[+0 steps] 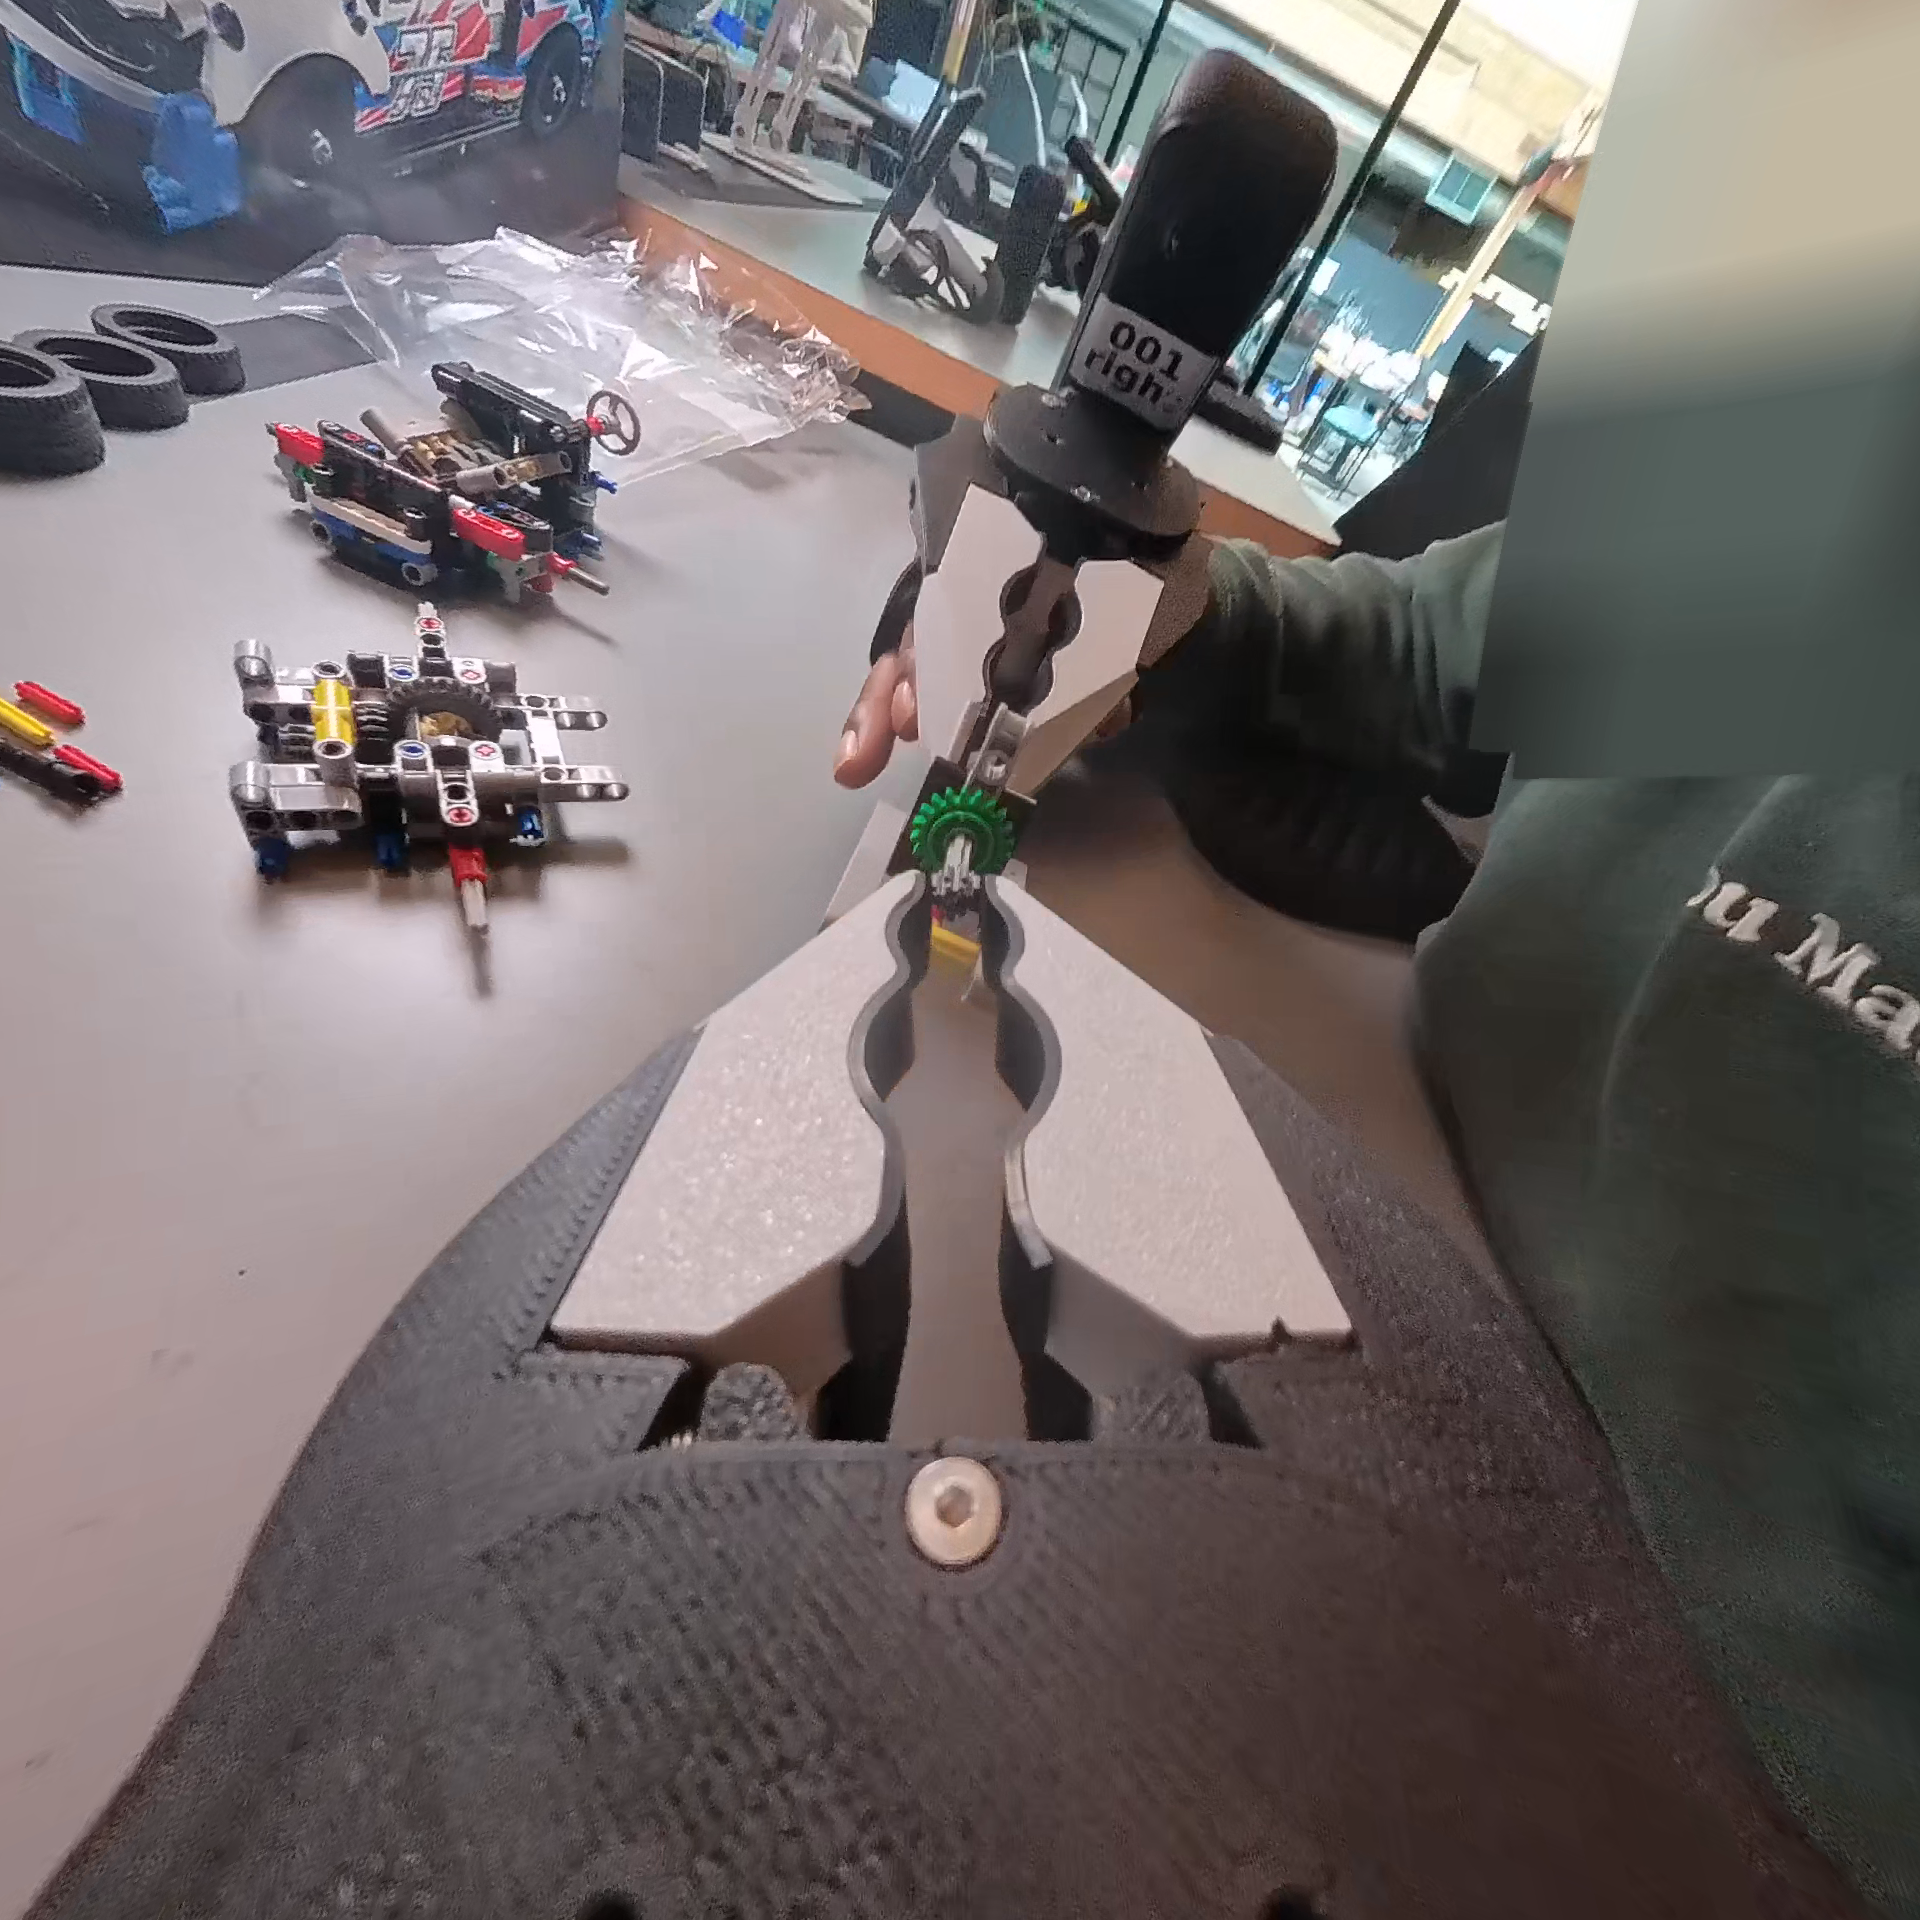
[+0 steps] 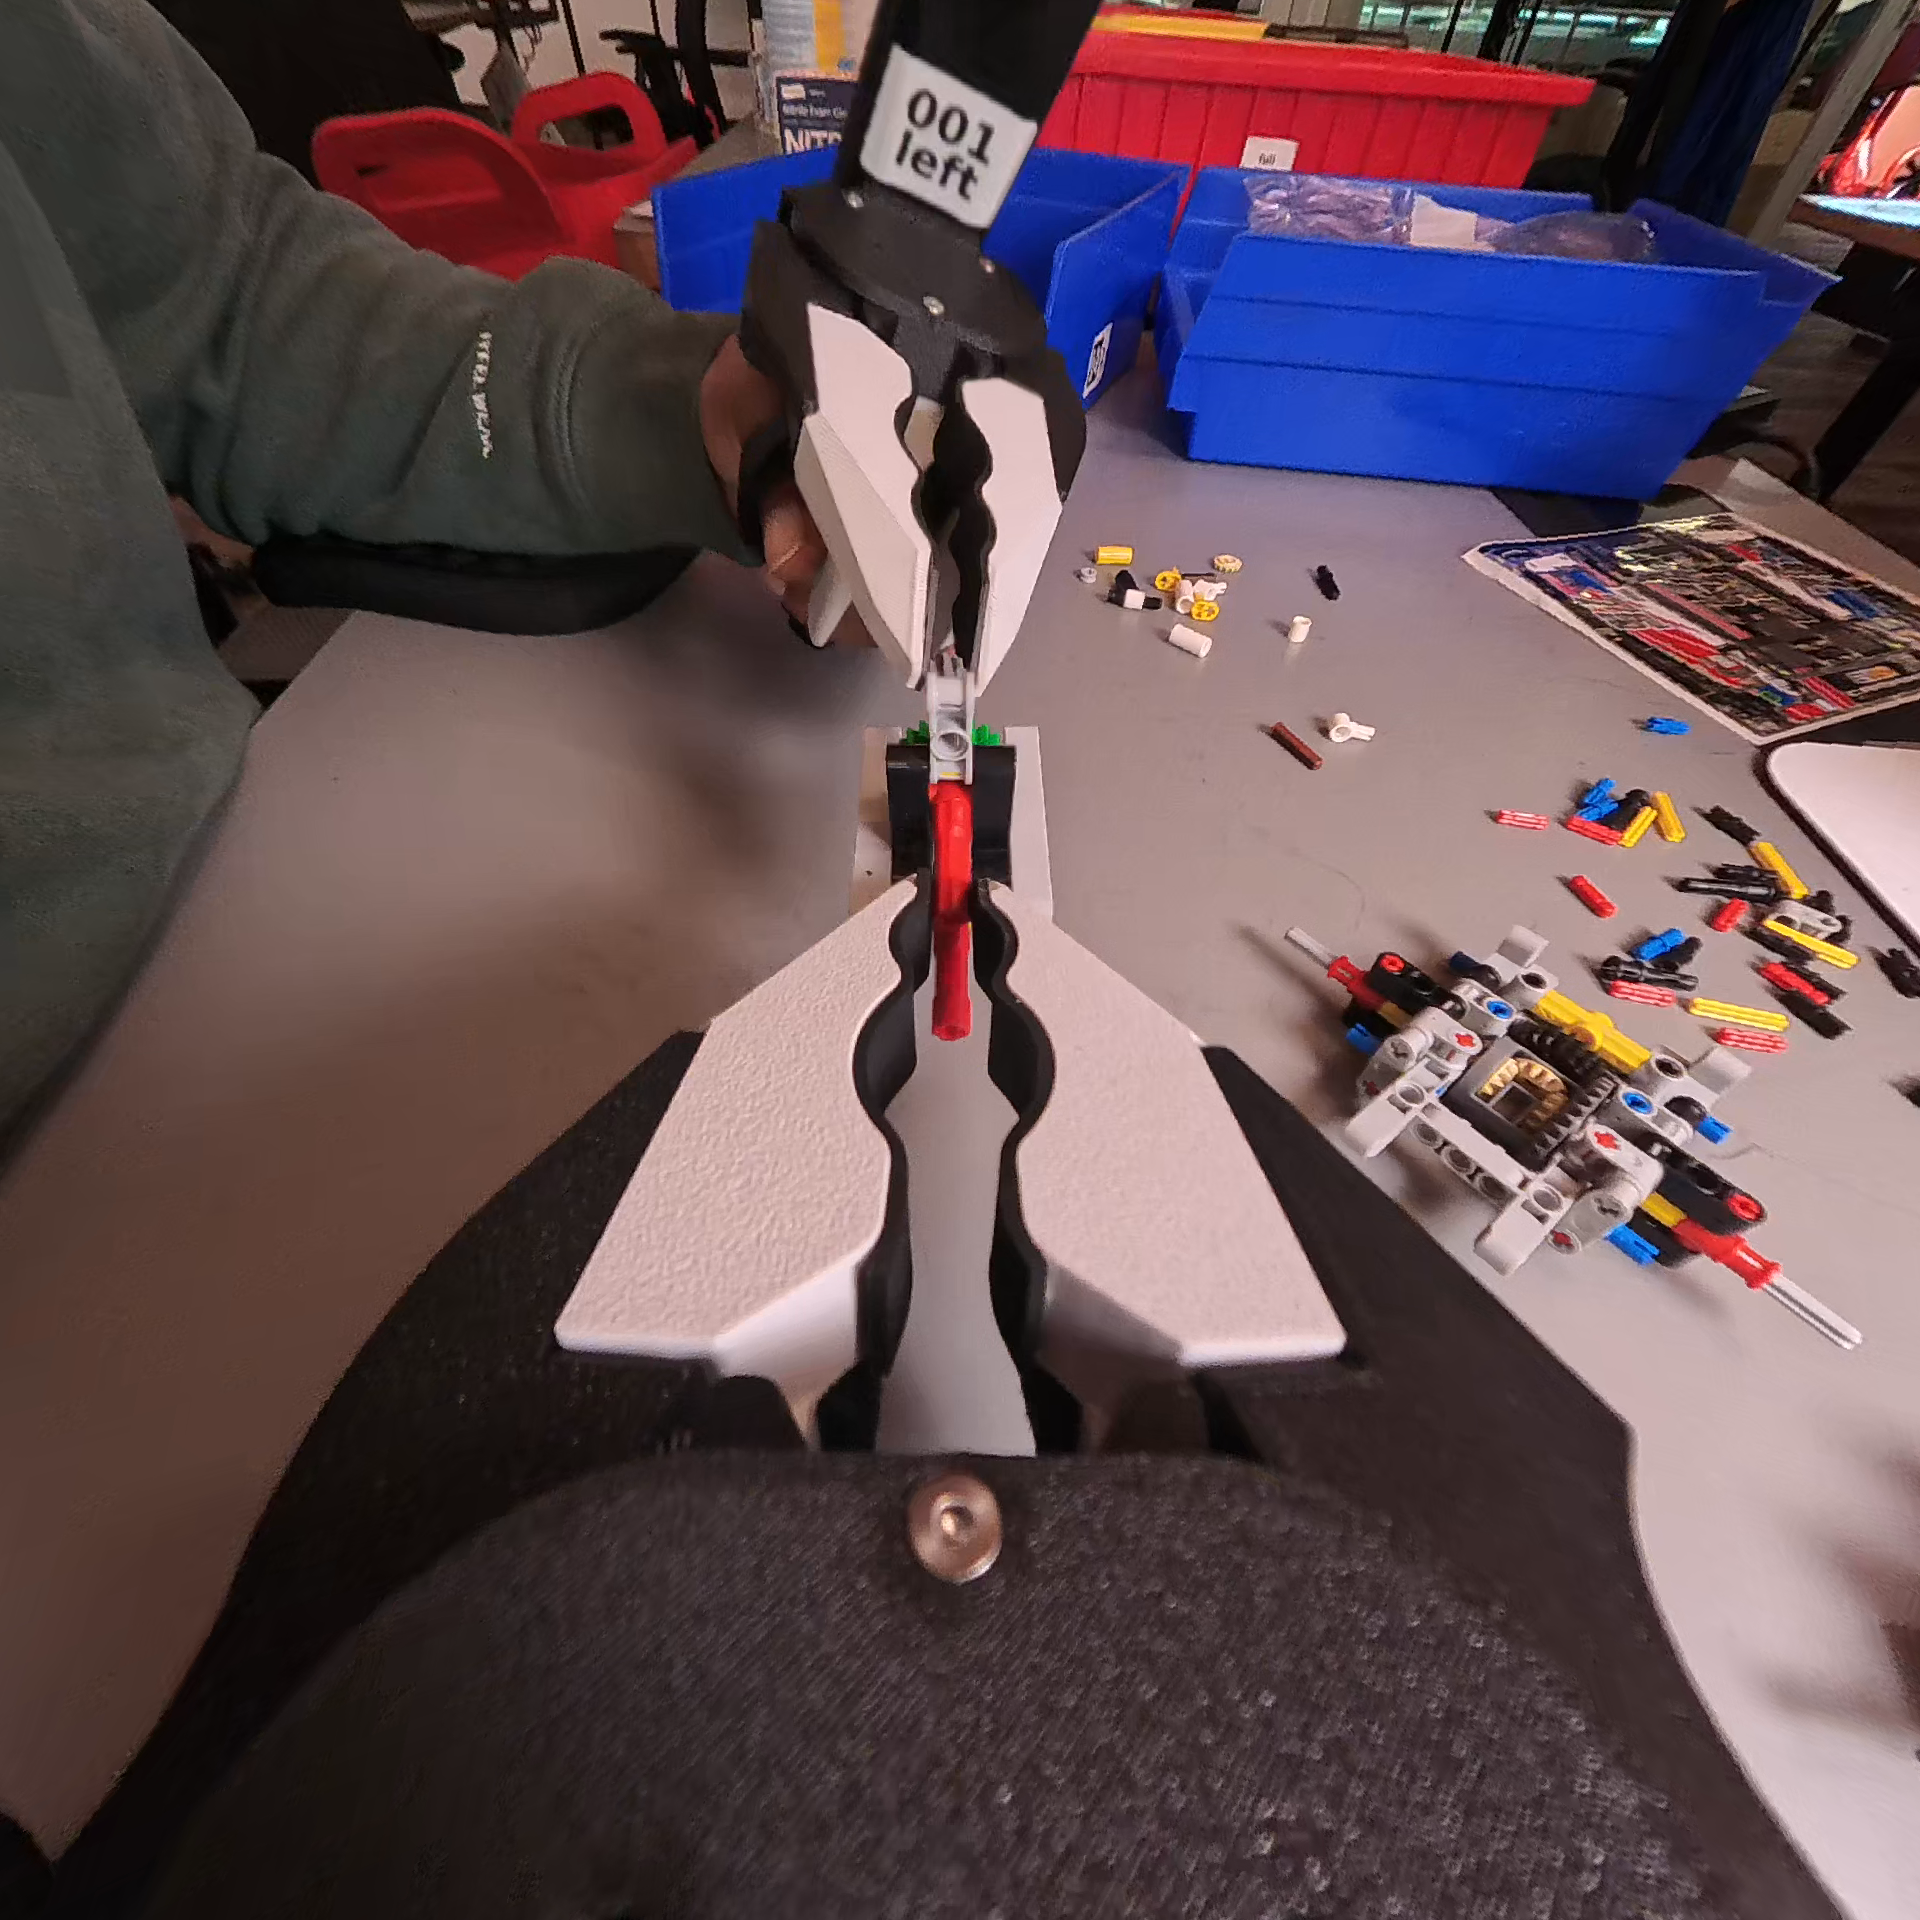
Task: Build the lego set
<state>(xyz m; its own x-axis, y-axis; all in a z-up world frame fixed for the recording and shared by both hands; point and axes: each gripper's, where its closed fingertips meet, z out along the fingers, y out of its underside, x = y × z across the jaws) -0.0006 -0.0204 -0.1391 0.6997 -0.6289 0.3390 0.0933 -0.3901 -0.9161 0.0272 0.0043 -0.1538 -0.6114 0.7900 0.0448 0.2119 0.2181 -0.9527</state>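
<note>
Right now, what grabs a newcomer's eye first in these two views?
Dead centre, both grippers meet on one small brick sub-assembly held above the grey table: the right gripper pinches its red plastic axle, the left gripper its far end by the green toothed gear. To one side lies a grey-and-black gearbox frame.

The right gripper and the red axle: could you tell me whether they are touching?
Touching. The right wrist view shows the right gripper with both black fingertips closed against the sides of the red axle, with no gap visible on either side.
</note>
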